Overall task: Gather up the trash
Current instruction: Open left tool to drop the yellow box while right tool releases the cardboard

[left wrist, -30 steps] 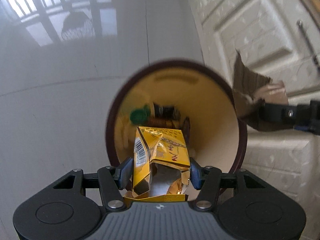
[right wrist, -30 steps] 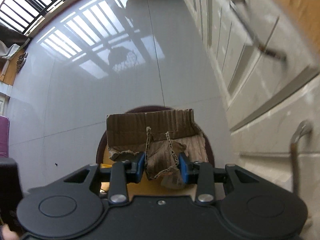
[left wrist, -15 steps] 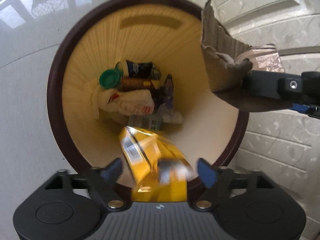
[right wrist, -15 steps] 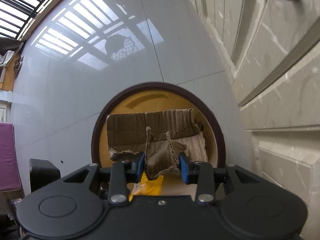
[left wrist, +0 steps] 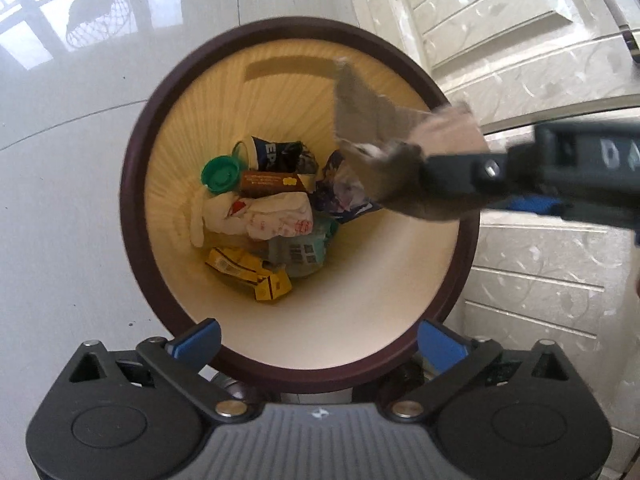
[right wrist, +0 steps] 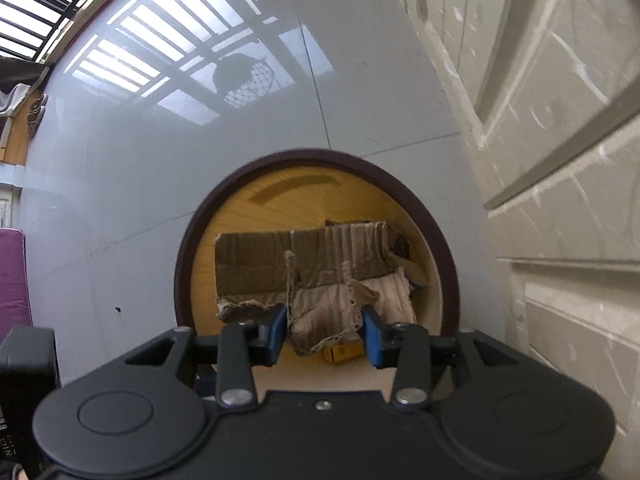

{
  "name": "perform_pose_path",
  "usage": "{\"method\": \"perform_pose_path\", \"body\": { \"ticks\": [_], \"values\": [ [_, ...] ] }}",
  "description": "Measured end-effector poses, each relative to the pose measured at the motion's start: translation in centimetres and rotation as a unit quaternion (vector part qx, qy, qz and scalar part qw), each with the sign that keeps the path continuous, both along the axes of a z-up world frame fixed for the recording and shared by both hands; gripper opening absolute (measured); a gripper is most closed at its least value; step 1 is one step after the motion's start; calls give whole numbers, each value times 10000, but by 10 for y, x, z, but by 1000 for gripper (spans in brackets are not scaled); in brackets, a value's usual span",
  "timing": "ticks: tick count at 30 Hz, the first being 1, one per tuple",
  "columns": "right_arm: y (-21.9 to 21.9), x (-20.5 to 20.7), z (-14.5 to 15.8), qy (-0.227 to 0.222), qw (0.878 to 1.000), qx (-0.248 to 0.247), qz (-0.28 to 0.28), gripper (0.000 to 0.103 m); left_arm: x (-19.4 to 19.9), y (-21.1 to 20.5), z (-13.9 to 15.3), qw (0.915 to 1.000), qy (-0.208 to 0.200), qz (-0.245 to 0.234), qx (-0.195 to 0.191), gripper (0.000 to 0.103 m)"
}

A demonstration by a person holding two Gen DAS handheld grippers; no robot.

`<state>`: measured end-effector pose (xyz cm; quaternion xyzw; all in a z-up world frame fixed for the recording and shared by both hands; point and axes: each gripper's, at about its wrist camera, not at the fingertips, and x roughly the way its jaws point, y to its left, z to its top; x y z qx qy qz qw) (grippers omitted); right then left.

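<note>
A round trash bin with a dark maroon rim (left wrist: 132, 208) and cream inner wall stands on the glossy floor below both grippers. The yellow packet (left wrist: 248, 274) lies on the bin's bottom among other trash. My left gripper (left wrist: 318, 342) hangs over the near rim, its jaws opening wide with nothing between them. My right gripper (right wrist: 324, 334) is over the bin (right wrist: 184, 276) with a torn brown cardboard piece (right wrist: 304, 256) between its blue pads. Its jaws are starting to open, but the pads still touch the cardboard. From the left wrist, that cardboard (left wrist: 372, 128) shows blurred above the bin's right side.
In the bin lie a green lid (left wrist: 218, 172), a white plastic bag (left wrist: 264, 216), a brown box and a blue wrapper. White panelled cabinet doors (left wrist: 540, 60) stand close on the right. Shiny grey floor tiles (right wrist: 200, 128) spread to the left and beyond. A purple cushion (right wrist: 12, 276) is at the far left.
The left gripper opened and let the yellow packet fall to the bin's bottom. Both grippers came down closer over the bin. The right gripper's pads have parted slightly around the cardboard.
</note>
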<state>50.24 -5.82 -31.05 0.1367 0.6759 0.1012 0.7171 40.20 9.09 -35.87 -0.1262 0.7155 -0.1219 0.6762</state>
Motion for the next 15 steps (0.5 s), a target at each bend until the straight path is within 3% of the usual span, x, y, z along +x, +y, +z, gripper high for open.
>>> {"method": "perform_pose_path", "body": {
  "ticks": [6,15],
  "values": [
    [1,1,6,-93,9998,-103,119,71,-1,1,6,9998,-80,39,179,103],
    [1,-6,14,-34,9992,-151,370,89,-1,3,17,9996,-103,109,255,103]
  ]
}}
